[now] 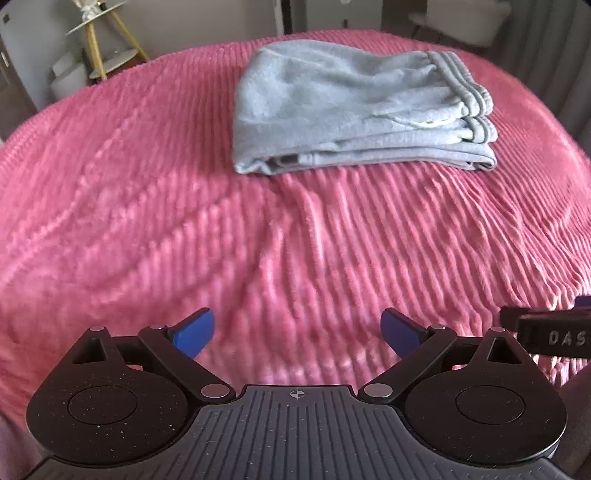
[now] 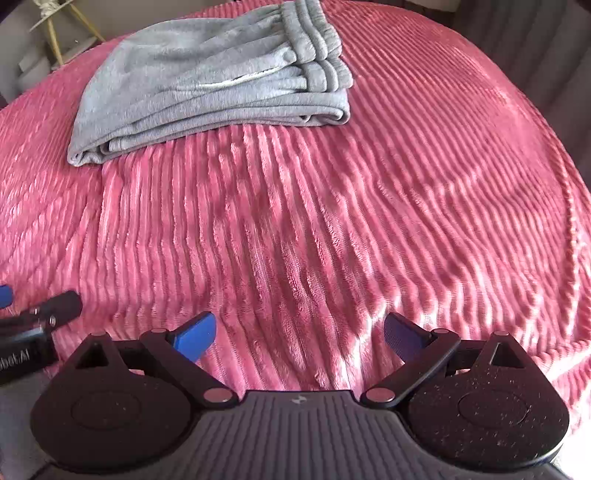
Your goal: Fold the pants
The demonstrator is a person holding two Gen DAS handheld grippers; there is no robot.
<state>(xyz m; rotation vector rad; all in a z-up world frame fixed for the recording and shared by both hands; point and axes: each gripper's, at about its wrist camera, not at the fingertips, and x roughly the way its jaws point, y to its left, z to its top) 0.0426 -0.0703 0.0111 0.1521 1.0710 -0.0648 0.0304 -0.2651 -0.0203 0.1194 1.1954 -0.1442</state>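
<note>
The grey pants [image 1: 343, 110] lie folded in a compact stack on the pink ribbed blanket [image 1: 184, 221], waistband to the right, far ahead of both grippers. They also show in the right wrist view [image 2: 207, 85], at the upper left. My left gripper [image 1: 297, 332] is open and empty, held above the blanket near its front. My right gripper [image 2: 299, 338] is open and empty too, beside the left one. Neither touches the pants.
The pink blanket [image 2: 406, 221] covers the whole bed. A gold-legged side table [image 1: 103, 48] stands beyond the far left edge. A pale chair [image 1: 465, 18] and grey curtains [image 2: 535, 48] lie beyond the far right.
</note>
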